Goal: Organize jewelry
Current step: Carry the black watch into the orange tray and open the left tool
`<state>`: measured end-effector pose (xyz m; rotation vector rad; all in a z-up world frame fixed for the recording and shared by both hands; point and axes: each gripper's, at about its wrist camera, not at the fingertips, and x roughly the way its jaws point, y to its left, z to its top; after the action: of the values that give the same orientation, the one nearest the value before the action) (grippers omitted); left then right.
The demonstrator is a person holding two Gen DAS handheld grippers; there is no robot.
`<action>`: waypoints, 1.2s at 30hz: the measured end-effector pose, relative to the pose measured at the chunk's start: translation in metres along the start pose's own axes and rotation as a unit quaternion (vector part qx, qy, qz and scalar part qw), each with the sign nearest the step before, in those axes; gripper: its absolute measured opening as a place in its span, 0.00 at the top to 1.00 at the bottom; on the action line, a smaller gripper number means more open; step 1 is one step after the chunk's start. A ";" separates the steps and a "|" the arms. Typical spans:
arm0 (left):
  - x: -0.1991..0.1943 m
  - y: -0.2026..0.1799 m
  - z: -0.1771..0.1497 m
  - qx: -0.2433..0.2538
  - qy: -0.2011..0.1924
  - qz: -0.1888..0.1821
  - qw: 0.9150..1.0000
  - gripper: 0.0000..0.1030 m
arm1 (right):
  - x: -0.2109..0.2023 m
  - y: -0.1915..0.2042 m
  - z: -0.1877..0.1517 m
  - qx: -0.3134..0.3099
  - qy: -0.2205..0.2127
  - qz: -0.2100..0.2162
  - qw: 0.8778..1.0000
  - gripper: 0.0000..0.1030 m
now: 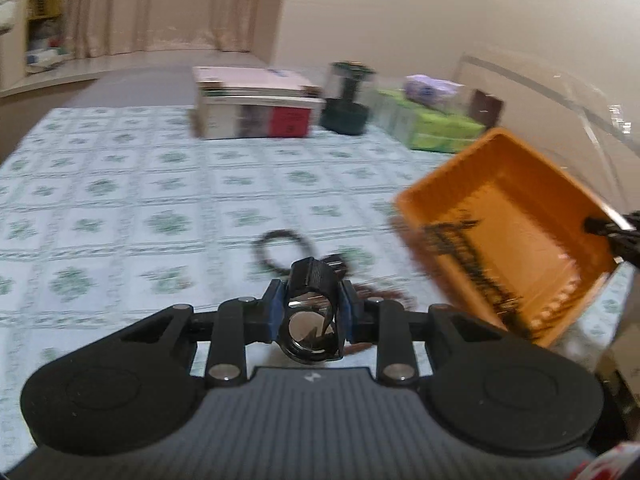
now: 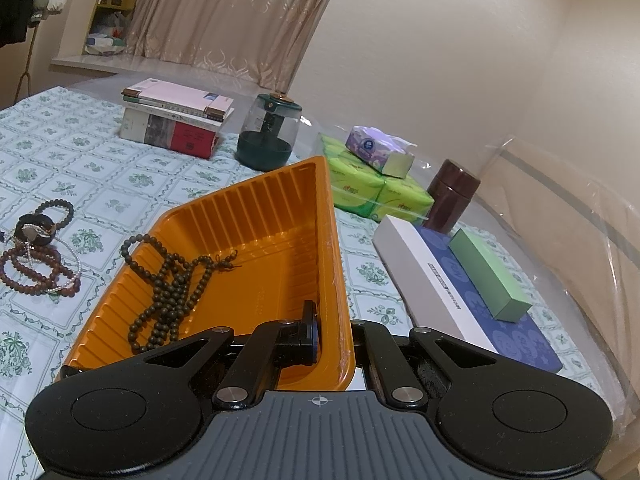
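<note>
My left gripper is shut on a black watch, held above the patterned tablecloth. A dark bead bracelet lies on the cloth just beyond it. My right gripper is shut on the right wall of an orange tray, which is tilted up; the tray also shows in the left wrist view. A long string of dark beads lies in the tray. In the right wrist view the watch sits at far left above reddish-brown bead bracelets and a thin pearl strand.
A stack of books, a dark green glass-domed jar, green tissue packs, a brown cylinder and flat boxes stand along the back and right. Clear plastic sheet lines the wall side.
</note>
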<state>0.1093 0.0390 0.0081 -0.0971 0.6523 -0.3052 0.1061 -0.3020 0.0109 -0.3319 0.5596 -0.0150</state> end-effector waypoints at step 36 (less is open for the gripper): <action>0.083 -0.155 0.018 0.072 0.019 -0.161 0.984 0.60 | 0.002 -0.006 -0.004 0.009 -0.002 0.009 1.000 0.96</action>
<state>0.1436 -0.1338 0.0024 -0.0570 0.6490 -0.6658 0.1068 -0.3090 0.0085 -0.3084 0.5585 -0.0021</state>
